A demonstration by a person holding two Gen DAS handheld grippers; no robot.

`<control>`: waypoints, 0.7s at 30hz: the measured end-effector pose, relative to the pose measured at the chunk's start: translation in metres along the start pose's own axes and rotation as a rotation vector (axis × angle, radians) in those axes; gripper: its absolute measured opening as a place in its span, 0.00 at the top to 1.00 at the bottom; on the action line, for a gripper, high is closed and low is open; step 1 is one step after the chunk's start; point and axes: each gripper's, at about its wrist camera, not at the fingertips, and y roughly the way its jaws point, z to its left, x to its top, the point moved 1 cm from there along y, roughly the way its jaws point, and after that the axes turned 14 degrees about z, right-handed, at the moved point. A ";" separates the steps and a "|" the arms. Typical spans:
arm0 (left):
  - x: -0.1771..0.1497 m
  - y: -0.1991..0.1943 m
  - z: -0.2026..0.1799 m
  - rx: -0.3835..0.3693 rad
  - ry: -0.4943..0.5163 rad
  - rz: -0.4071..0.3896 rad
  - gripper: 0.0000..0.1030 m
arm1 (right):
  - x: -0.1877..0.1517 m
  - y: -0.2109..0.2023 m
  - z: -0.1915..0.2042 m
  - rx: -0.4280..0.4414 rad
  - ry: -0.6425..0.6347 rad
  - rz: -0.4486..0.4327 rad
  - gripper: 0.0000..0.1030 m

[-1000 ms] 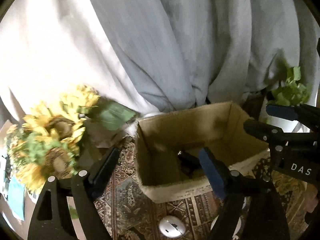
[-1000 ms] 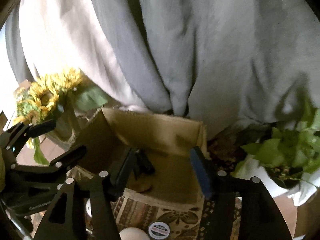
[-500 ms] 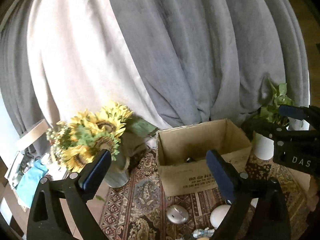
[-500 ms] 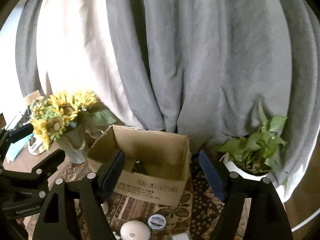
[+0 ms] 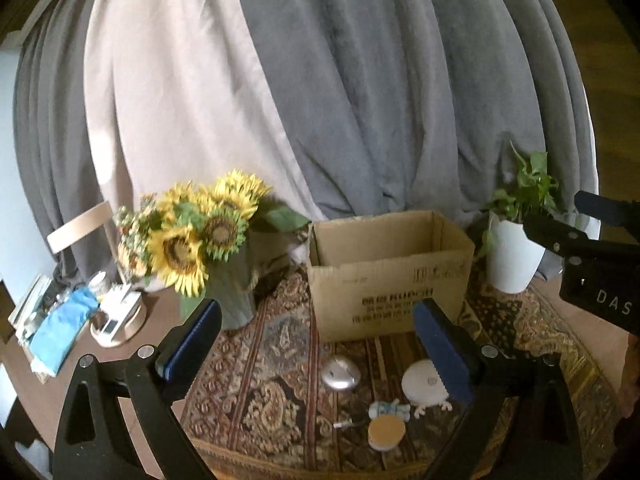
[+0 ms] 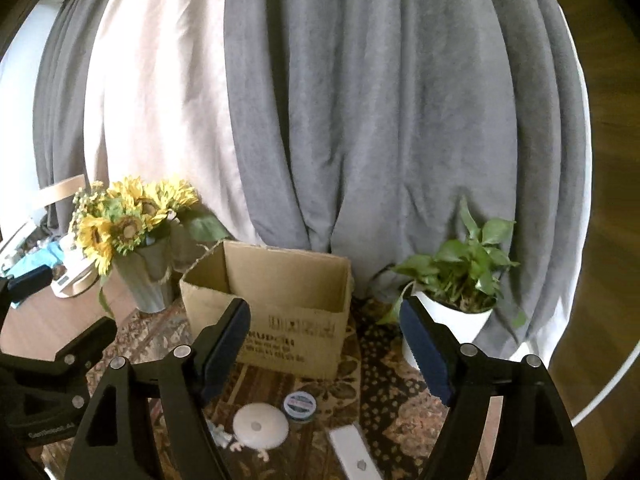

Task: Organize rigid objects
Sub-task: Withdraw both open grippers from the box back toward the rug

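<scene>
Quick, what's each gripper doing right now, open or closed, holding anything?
Left gripper: open, jaws have just been opening, nothing between them.
Right gripper: open, jaws have just been opening, nothing between them.

Brown cardboard box (image 5: pixel 390 276) on ornate patterned rug (image 5: pixel 280 360), yellow sunflowers (image 5: pixel 200 232).

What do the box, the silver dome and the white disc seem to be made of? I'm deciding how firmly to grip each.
Box: corrugated cardboard, matte brown, with raw cut edges and dark print.
Silver dome: metal or metallised plastic; its dull sheen leaves that open.
White disc: probably hard plastic, smooth and evenly white with a small centre mark.
</scene>
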 end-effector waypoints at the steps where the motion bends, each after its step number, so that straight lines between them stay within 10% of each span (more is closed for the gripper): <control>1: -0.006 -0.001 -0.002 0.002 -0.010 0.004 0.05 | -0.005 -0.002 -0.001 -0.004 -0.002 -0.005 0.24; 21: -0.087 0.011 -0.056 0.128 -0.073 0.054 0.05 | -0.089 0.019 -0.029 0.051 -0.085 0.038 0.24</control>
